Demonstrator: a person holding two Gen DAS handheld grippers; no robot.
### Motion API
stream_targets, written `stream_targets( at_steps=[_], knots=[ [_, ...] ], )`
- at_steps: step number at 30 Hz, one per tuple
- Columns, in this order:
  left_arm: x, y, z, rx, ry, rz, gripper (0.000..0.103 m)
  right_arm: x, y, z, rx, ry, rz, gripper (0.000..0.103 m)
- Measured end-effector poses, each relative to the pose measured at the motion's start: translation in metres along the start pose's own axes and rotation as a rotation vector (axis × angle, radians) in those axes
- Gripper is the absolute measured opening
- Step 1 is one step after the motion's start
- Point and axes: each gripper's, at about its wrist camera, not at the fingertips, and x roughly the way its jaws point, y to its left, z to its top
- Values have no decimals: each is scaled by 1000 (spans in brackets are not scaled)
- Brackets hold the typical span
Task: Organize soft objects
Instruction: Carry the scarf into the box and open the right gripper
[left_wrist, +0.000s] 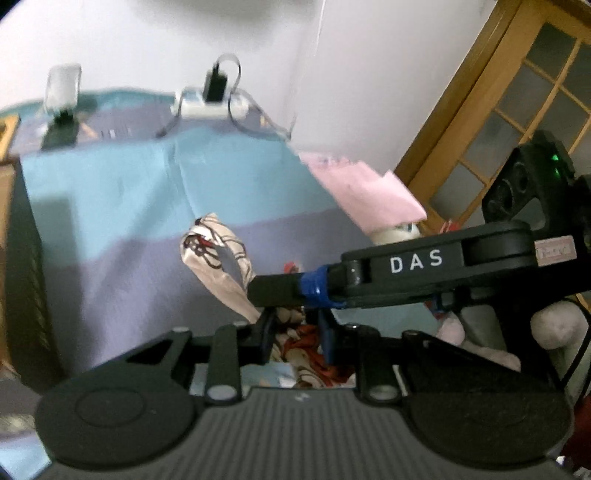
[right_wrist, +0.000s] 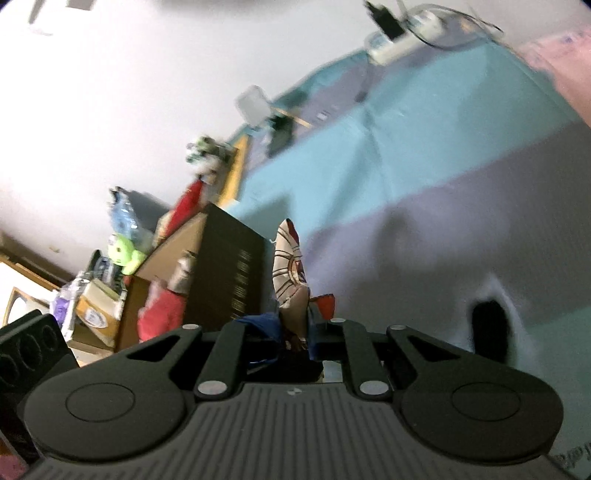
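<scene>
The left gripper (left_wrist: 297, 341) points forward and downward, with its jaws drawn close together and clamped on a fold of the patterned cloth (left_wrist: 218, 258). The right gripper (left_wrist: 275, 291) reaches in from the right of that cloth, crossing just above the left gripper's fingers, and its black fingertip lies against the fabric. In the right wrist view, the right gripper (right_wrist: 295, 334) has its jaws fully closed on the cloth (right_wrist: 290, 266), which stands up between them.
</scene>
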Motion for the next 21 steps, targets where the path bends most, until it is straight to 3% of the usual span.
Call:
stream_targets(
  at_steps=[11, 16, 21],
  knots=[
    [-92, 58, 41, 53, -178, 86, 21, 50, 107, 38, -197, -40, 100, 0],
    [-124, 108, 47, 32, -183, 92, 21, 91, 144, 38, -259, -24, 54, 0],
    [-128, 159, 37, -47, -148, 67, 21, 133, 161, 25, -297, 22, -46, 0]
  ],
)
